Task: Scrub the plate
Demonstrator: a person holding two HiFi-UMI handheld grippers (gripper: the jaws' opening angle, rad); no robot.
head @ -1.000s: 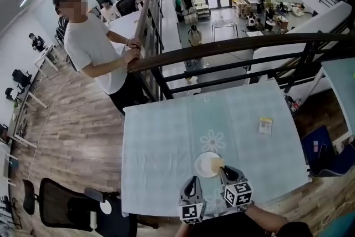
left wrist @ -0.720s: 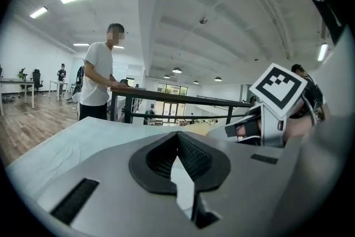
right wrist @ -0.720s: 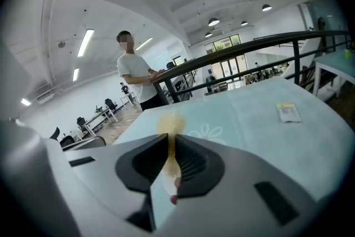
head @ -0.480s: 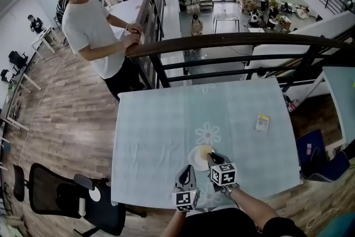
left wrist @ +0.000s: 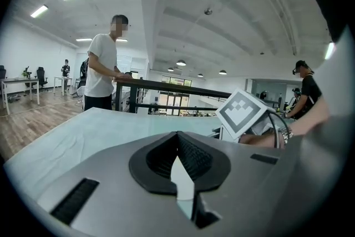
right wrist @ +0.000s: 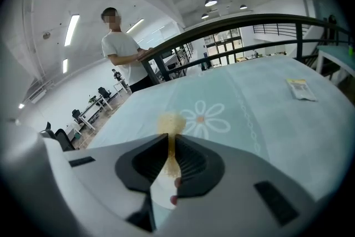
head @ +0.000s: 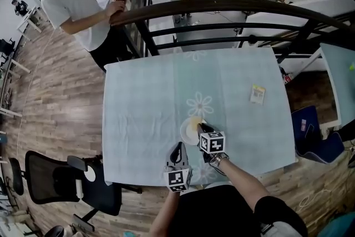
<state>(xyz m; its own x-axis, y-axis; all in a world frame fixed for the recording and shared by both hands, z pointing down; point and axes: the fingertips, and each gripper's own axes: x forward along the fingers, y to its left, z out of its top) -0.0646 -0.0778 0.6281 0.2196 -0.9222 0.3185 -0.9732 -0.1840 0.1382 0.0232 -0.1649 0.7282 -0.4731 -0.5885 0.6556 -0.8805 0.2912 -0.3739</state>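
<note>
The right gripper (right wrist: 168, 140) is closed on a yellow sponge (right wrist: 171, 121) over the plate (head: 186, 131), near the table's (head: 138, 97) front edge. The left gripper (left wrist: 177, 137) is closed and empty, just beside the plate. I would steady the rim with it and scrub in small circles.

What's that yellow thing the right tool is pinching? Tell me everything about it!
It is a small sponge, yellow-tan and grainy-looking, like a soft scrubber. The right tool is shut on it, so its middle is squeezed thin between the jaws and a rounded end pokes out in front. In the head view it is over the pale round plate.
</note>
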